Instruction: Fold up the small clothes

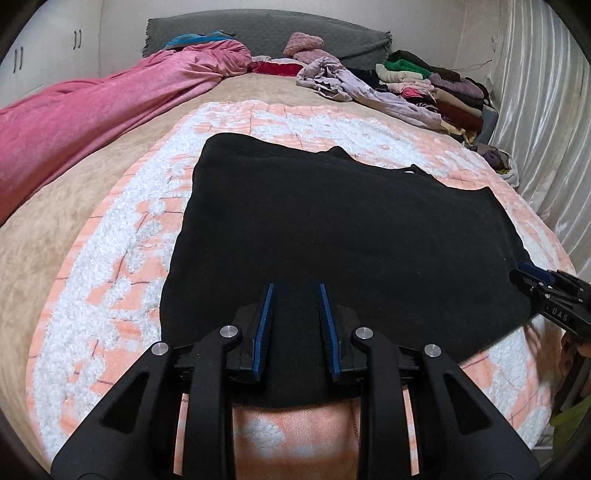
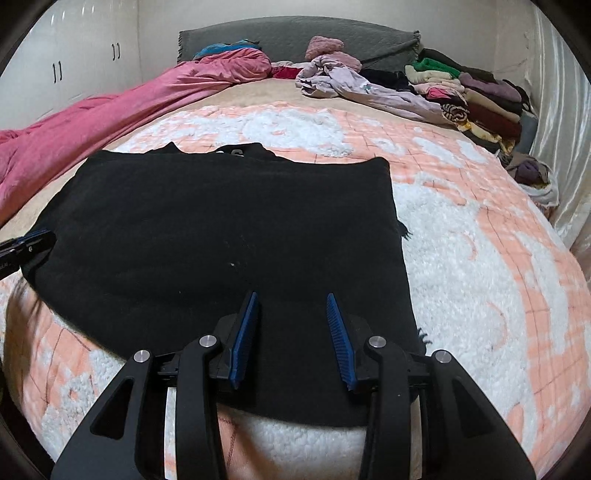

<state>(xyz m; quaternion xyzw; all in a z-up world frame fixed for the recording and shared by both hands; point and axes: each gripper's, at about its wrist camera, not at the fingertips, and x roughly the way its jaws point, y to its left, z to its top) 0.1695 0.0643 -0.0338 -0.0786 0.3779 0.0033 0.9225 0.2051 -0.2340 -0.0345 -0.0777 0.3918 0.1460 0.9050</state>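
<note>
A black garment [image 1: 332, 229] lies flat in a rough rectangle on a peach and white fluffy blanket [image 1: 110, 258]. My left gripper [image 1: 296, 288] hovers over its near edge with the blue pads apart, and only the flat cloth shows in the gap. At the garment's right corner, the right gripper's tip [image 1: 532, 275] shows in the left wrist view. In the right wrist view the same garment [image 2: 221, 221] fills the middle. My right gripper [image 2: 291, 295] stands open over its near edge, the cloth lying flat below. The left gripper's tip [image 2: 33, 240] is at the garment's left corner.
A pink cover [image 1: 92, 110] runs along the left of the bed. A lilac garment [image 1: 351, 85] and a stack of folded clothes [image 1: 443, 92] lie at the far right. A grey headboard cover [image 1: 266, 33] is behind, a pale curtain [image 1: 535, 110] on the right.
</note>
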